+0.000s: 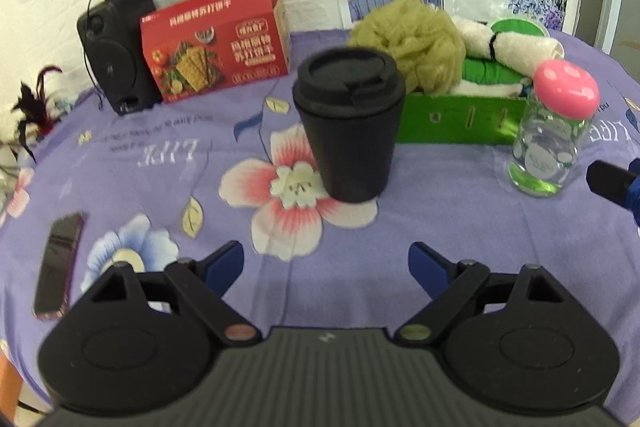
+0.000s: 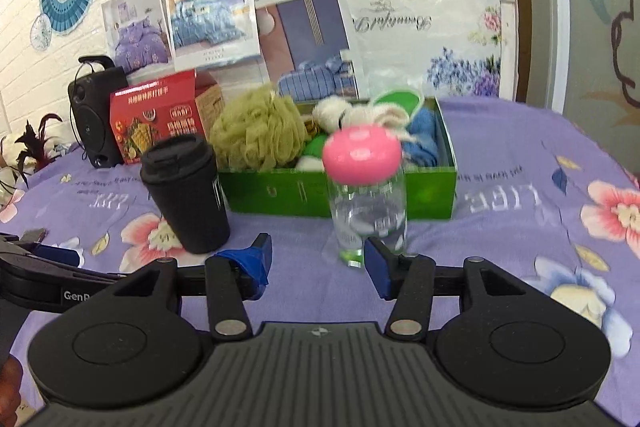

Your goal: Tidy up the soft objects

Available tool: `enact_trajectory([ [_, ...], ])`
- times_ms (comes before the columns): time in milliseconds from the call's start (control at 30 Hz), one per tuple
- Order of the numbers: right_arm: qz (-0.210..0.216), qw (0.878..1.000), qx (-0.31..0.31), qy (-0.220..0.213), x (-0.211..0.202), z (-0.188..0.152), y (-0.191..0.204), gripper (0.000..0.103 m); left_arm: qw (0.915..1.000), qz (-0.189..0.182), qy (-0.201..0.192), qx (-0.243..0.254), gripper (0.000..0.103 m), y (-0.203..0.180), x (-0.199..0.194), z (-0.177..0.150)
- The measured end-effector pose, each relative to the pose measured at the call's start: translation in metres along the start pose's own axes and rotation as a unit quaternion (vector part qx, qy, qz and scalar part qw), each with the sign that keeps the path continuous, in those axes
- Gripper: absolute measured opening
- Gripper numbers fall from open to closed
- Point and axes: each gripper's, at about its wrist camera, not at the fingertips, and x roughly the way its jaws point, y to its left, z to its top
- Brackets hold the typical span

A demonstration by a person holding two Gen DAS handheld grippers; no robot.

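A green box (image 1: 456,121) (image 2: 280,193) stands at the back of the purple floral cloth. In it are an olive mesh bath puff (image 1: 412,41) (image 2: 260,129), a rolled white towel (image 1: 512,47) (image 2: 360,113), green cloth (image 1: 490,73) and a blue cloth (image 2: 424,133). My left gripper (image 1: 326,267) is open and empty, low over the cloth in front of a black lidded cup (image 1: 348,127). My right gripper (image 2: 316,261) is open and empty, just before a clear jar with a pink lid (image 2: 366,187). Its finger (image 1: 612,181) shows at the right edge of the left wrist view.
The black cup (image 2: 186,197) and the pink-lidded jar (image 1: 550,133) stand in front of the box. A red cracker box (image 1: 216,47) and a black speaker (image 1: 114,55) stand at the back left. A dark phone (image 1: 58,265) lies at the left. Dark feathers (image 1: 34,107) lie at the far left.
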Motion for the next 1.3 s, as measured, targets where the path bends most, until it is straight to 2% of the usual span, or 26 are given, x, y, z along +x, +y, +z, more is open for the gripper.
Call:
enact_trajectory([
  [167,0.002,1.000,-0.009,-0.017,0.008,0.015,0.001,0.036,0.9995,-0.007,-0.025,0.021,0.090,-0.004,-0.011,0.015],
  [267,0.000,1.000,-0.005,-0.023,0.006,0.014,0.002,0.037,0.9991,-0.014,-0.039,0.009,0.090,-0.007,-0.020,0.011],
  [367,0.000,1.000,0.009,-0.020,0.003,0.005,0.002,0.037,0.9987,-0.034,-0.031,-0.020,0.090,-0.007,-0.021,0.004],
  [467,0.004,0.999,0.034,-0.012,0.002,-0.008,-0.001,0.037,0.9983,-0.049,-0.021,-0.022,0.090,-0.012,-0.019,-0.005],
  [800,0.005,0.999,0.032,0.016,0.010,-0.028,0.004,0.038,0.9985,-0.049,-0.010,-0.023,0.090,-0.015,-0.013,-0.024],
  [1300,0.006,0.999,0.031,0.012,0.007,-0.027,0.004,0.039,0.9986,-0.050,-0.001,-0.020,0.090,-0.016,-0.010,-0.026],
])
